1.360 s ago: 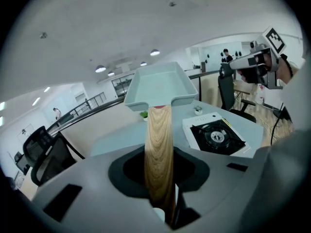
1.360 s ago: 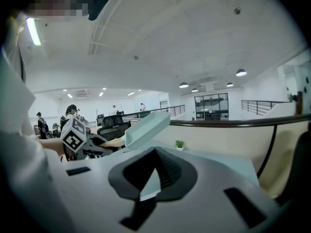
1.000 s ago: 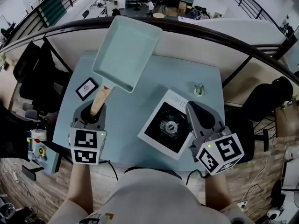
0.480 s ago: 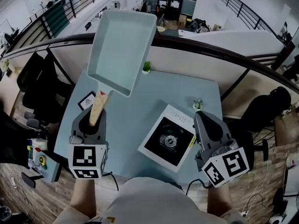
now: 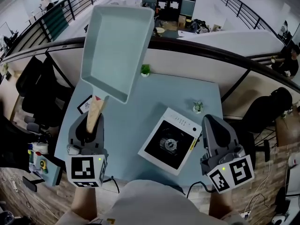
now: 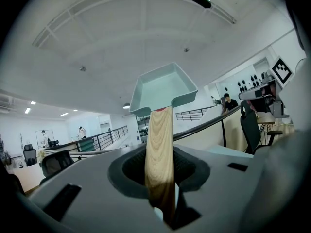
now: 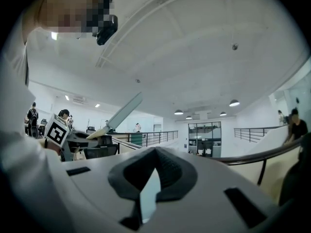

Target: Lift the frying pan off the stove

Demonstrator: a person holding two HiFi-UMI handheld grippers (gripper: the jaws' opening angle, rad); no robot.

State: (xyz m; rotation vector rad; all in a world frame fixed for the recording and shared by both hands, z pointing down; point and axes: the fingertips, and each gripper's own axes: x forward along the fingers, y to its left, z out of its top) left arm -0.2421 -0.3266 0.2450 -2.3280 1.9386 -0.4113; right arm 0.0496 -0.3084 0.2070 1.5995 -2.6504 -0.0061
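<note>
A pale teal rectangular frying pan (image 5: 117, 46) hangs high in the air, well above the table and to the left of the stove. My left gripper (image 5: 90, 125) is shut on its wooden handle (image 5: 95, 110). In the left gripper view the handle (image 6: 159, 154) runs up from between the pads to the pan (image 6: 163, 89). The single-burner stove (image 5: 180, 122) sits bare on the table. My right gripper (image 5: 212, 123) is shut and holds nothing, just right of the stove. In the right gripper view its closed jaws point upward (image 7: 150, 188), with the raised pan (image 7: 124, 110) seen edge-on at left.
The light blue table (image 5: 136, 111) carries a small framed card (image 5: 86, 104) under the pan, a tiny plant (image 5: 198, 108) by the stove and another plant (image 5: 145, 70) at the far edge. A curved railing runs behind the table, with dark chairs on both sides.
The pan has risen higher and shifted left in my left gripper. My right gripper has drawn back to the right, away from the stove.
</note>
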